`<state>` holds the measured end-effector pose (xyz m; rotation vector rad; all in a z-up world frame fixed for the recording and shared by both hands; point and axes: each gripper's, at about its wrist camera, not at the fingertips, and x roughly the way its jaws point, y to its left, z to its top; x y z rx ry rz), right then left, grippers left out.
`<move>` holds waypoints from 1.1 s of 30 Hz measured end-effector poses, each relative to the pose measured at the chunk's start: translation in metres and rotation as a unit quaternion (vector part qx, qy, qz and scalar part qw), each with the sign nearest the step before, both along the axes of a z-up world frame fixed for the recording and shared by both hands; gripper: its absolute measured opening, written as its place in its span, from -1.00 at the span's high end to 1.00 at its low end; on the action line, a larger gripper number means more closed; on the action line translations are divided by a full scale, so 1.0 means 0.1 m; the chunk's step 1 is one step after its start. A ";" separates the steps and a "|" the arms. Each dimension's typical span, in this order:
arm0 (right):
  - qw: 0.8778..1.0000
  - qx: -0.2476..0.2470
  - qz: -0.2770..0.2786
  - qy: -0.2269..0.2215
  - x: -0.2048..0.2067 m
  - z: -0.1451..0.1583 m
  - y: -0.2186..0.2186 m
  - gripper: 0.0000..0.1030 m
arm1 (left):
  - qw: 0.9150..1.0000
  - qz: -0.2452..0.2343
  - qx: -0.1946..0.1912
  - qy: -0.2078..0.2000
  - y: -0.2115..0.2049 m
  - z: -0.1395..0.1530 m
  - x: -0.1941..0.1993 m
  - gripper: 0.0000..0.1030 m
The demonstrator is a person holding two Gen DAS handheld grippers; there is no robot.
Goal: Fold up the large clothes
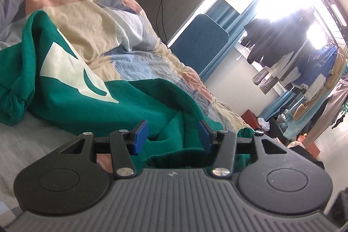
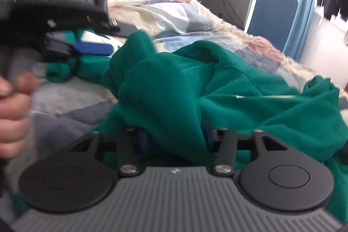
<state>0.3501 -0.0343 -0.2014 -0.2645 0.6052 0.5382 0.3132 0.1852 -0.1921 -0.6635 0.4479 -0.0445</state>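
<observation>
A: Where is the sweatshirt?

B: The green sweatshirt (image 1: pixel 71 99) lies crumpled on the bed (image 1: pixel 134 62), over the patchwork quilt (image 1: pixel 91 21). In the left wrist view it fills the left and centre of the frame, a cream print (image 1: pixel 65 66) showing on its front.

A: And the left gripper (image 1: pixel 173 136)?

B: Low in the centre of that view, its blue pads (image 1: pixel 140 137) stand apart. Green cloth lies under and beyond the gap – neither pad presses on it.

A: The right gripper (image 2: pixel 175 137)?

B: In the right wrist view a thick fold of the sweatshirt (image 2: pixel 165 88) drapes into the gap and hides most of both pads. The jaws stand apart there, with the cloth between them; I can't tell whether it touches the pads.

A: Anything else in that view?

B: The picture is blurred. At the upper left the other gripper shows from the side (image 2: pixel 95 48), and a hand (image 2: pixel 13 119) at the left edge holds its grip. Upper right of both views – blue curtains (image 1: pixel 219 8) and a bright window.
</observation>
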 end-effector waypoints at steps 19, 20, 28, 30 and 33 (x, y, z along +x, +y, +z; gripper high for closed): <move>0.979 0.156 -0.132 -0.007 0.02 0.14 -1.08 -0.44 | 0.993 -0.098 0.071 0.012 -0.76 -0.03 0.09 -0.06; 0.977 0.161 -0.137 -0.007 0.08 0.12 -1.10 -0.38 | 0.992 -0.105 0.075 0.014 -0.83 -0.05 0.11 -0.06; 0.981 0.140 -0.135 0.022 0.43 -0.19 -1.11 0.23 | 0.980 -0.148 0.122 0.059 -1.31 -0.42 0.32 -0.04; 0.978 0.109 -0.167 0.069 0.53 -0.30 -1.15 0.25 | 0.976 -0.148 0.140 0.081 -1.37 -0.52 0.41 -0.04; 0.962 0.129 -0.200 0.130 0.57 -0.40 -1.35 0.26 | 0.974 -0.143 0.149 0.093 -1.39 -0.59 0.48 -0.04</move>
